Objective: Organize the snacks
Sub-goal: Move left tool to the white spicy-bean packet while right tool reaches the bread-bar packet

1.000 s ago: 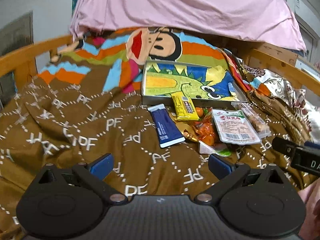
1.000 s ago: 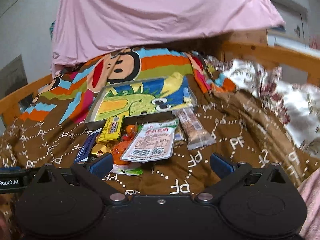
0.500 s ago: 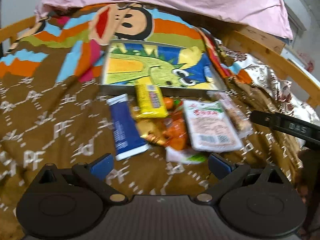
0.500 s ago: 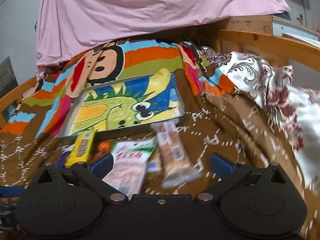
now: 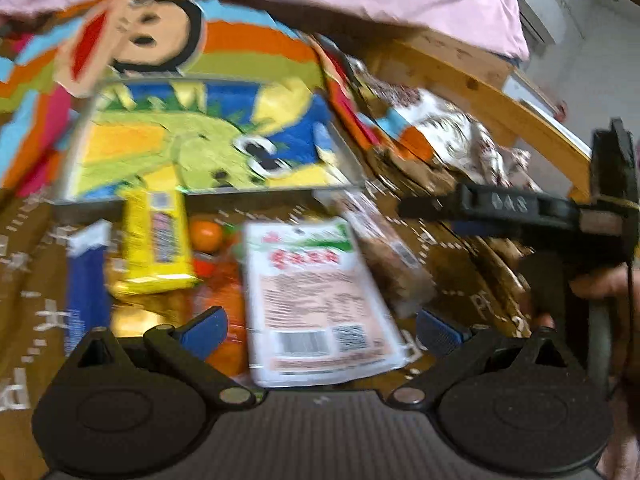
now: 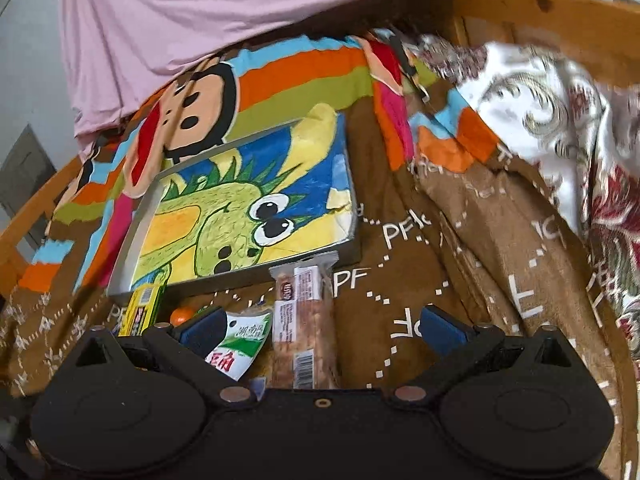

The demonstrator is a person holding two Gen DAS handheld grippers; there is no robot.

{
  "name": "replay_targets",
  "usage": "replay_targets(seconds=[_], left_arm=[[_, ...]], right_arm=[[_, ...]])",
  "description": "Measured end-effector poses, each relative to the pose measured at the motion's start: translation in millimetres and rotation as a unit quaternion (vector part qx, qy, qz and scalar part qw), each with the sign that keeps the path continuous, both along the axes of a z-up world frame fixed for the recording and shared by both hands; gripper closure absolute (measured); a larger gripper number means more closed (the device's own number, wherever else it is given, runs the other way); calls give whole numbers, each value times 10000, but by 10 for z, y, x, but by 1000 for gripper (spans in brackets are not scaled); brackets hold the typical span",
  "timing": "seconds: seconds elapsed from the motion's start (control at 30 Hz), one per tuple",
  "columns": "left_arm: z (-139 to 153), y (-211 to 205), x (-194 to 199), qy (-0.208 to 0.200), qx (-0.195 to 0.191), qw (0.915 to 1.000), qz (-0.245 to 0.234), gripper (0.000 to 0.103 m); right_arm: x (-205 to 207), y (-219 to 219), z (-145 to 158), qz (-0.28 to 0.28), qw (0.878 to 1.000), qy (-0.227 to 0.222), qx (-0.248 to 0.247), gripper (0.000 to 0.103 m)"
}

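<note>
The snacks point(image 5: 320, 300) lie bunched on the bed's brown blanket point(image 6: 420, 260), just in front of the tray point(image 6: 240, 216) meant for them. My 2 grippers, left point(image 5: 322, 326) and right point(image 6: 320, 326), hover spread, empty.

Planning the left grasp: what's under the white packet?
Orange snack bags poke out from under the white packet along its left edge. What else it covers is hidden. Left gripper is open.
</note>
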State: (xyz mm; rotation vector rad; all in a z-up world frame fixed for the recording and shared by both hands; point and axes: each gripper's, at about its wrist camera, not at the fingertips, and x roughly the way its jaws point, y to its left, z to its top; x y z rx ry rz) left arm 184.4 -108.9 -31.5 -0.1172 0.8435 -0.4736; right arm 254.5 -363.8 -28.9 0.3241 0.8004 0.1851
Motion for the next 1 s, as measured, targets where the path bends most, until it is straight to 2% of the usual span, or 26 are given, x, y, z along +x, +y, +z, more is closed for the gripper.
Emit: replay_targets(seconds=[0.1,0.4,0.47,0.63,1.0], left_arm=[[-65,-124,84,99,67,9998,-148,0],[-159,-340,420,509,507,9973,-159,0],[-191,-386,470,629,649,9957,-198,0],[-226,-472,498,638,1092,9918,-176,0],[-319,-533,623,741,1299,9888,-19,0]], right_arm=[[76,-55,-47,38,9993,179,323,1],[170,-21,-158,241,9971,410,603,1],[213,1,-198,281,9966,489,599,1],[253,-30,-271,180,9949,650,752,1],[264,3,-311,268,9932,741,853,1]])
